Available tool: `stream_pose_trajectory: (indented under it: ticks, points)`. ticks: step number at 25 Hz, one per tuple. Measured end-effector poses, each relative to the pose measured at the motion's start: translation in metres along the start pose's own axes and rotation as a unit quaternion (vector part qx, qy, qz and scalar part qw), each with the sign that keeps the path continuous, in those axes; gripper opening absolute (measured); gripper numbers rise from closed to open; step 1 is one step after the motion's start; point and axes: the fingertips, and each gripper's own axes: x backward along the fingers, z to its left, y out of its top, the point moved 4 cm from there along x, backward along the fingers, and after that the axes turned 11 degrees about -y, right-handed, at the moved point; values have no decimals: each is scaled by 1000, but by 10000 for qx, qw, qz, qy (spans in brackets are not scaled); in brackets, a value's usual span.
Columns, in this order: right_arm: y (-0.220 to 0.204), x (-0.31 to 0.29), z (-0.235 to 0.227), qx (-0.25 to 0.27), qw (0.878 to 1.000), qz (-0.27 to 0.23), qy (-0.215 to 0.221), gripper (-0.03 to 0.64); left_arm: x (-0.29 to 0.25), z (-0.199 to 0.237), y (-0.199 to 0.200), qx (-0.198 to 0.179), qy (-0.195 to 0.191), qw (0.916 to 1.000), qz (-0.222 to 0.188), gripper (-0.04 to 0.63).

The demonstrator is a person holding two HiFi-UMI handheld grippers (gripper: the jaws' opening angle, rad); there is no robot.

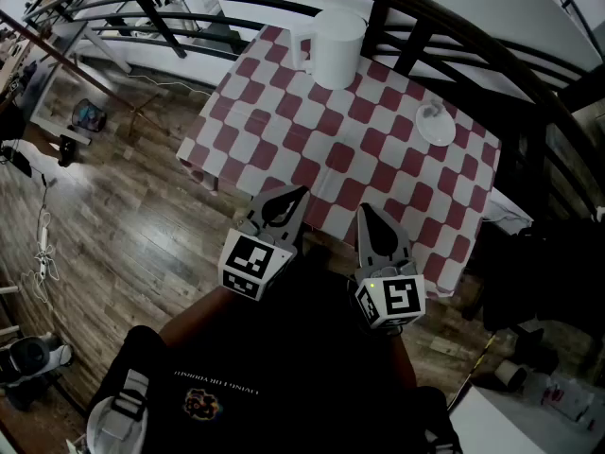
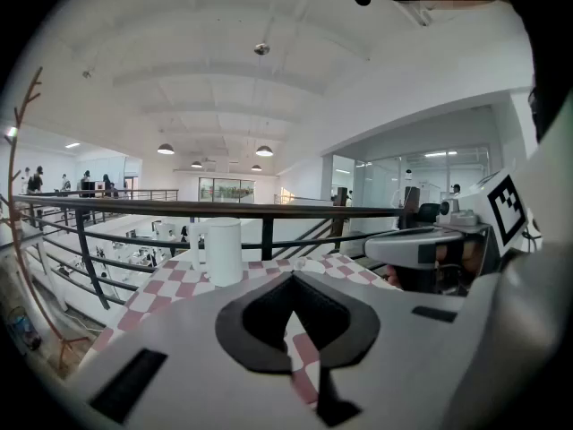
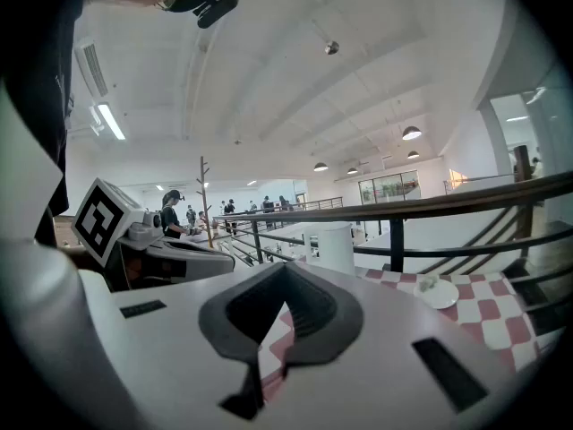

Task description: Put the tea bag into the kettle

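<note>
The left hand-held gripper (image 1: 295, 197) and the right hand-held gripper (image 1: 367, 218) hover side by side over the counter's (image 1: 378, 168) near edge, pointing toward the kettle (image 1: 336, 45). Both are closed and empty. The tea bag (image 1: 431, 113) lies on a plate (image 1: 444, 138), well apart from them.

Nothing here can be read clearly. The shirt (image 1: 203, 386) has a small pale line of print, upside down and too blurred. Above the shirt, the cubes (image 1: 253, 265) on the left gripper (image 1: 302, 192) and right gripper (image 1: 363, 207) show only square patterns.
</note>
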Motion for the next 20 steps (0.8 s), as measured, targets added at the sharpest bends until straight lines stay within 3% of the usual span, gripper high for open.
stream_pose_trajectory:
  ticks: [12, 20]
  points:
    - [0, -3, 0, -20, 10000, 13, -28, 11, 0, 3, 0, 5, 5, 10000, -4, 0]
    - [-1, -13, -3, -364, 9993, -6, 115, 11, 0, 10, -1, 36, 85, 10000, 12, 0]
